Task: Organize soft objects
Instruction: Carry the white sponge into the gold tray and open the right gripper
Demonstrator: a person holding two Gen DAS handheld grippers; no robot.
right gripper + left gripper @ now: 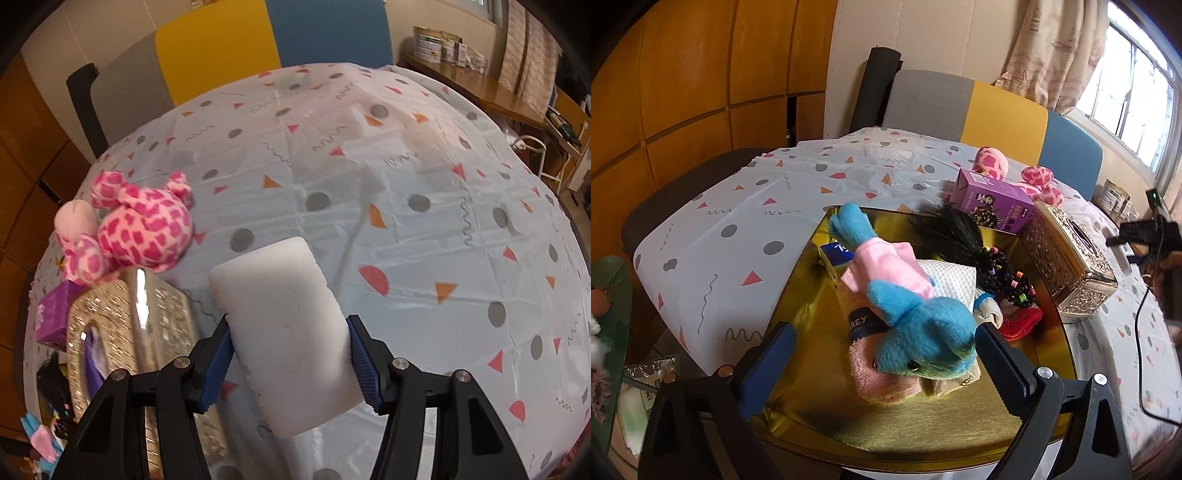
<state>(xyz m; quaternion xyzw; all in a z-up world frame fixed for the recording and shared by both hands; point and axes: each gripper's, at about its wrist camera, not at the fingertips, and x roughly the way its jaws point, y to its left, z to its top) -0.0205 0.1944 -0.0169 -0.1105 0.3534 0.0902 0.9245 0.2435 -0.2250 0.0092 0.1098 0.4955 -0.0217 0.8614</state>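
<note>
Your right gripper (290, 360) is clenched on a white foam sponge (288, 332): both blue pads press its sides, and the block stands out ahead of the jaws, lifted clear of the patterned tablecloth (424, 177). To its left on the cloth lies a pink spotted plush toy (142, 230), touching the far end of an ornate silver tissue box (147, 332), with a purple carton (53, 317) just beside both.

Your left gripper (882, 365) is released, its jaws standing wide and hanging over the gold tray (923, 432). Between the jaws, but gripped by neither, lies the head of a blue plush toy in a pink shirt (905, 310). It rests on a white cloth (951, 282) and a pink sponge (882, 384) in the tray, with a black-haired doll (982, 254) along the right side.
</note>
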